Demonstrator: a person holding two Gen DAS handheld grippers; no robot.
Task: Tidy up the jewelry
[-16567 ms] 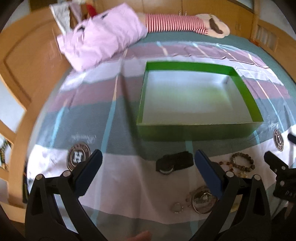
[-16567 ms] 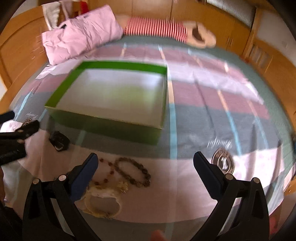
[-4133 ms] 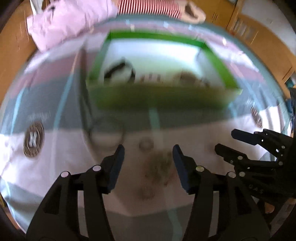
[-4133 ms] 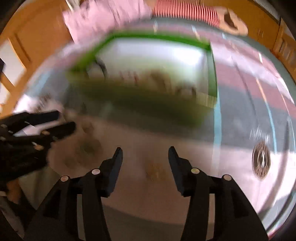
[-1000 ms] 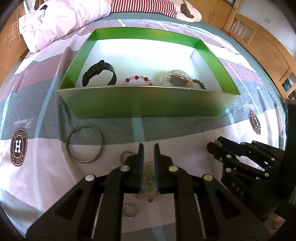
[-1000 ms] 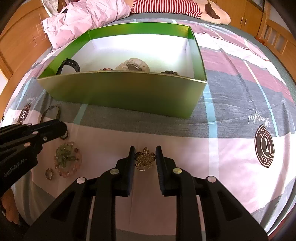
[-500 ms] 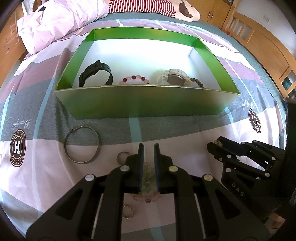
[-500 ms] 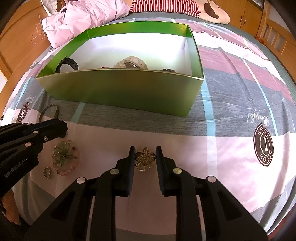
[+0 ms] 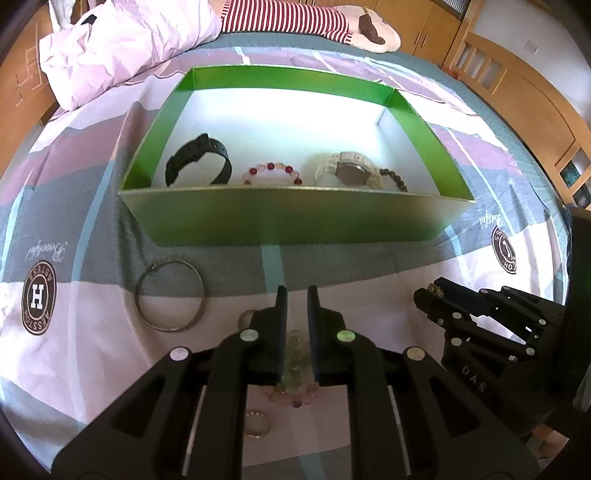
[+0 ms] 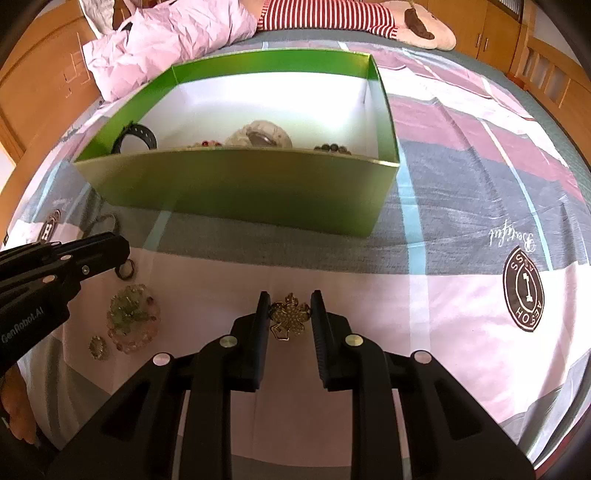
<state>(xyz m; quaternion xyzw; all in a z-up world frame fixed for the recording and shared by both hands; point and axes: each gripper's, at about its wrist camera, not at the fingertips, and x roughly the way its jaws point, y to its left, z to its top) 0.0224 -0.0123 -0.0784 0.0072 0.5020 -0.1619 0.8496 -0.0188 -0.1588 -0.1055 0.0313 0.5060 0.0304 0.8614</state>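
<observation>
The green box's near wall (image 9: 291, 218) stands between both grippers and its seemingly bare back half.

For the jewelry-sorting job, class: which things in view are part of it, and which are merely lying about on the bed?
Part of the job:
green box
black watch
red-beaded bracelet
pale watch
gold brooch in the right gripper
green bead cluster
metal bangle
small ring

Lying about:
pink quilt
striped plush toy
</observation>
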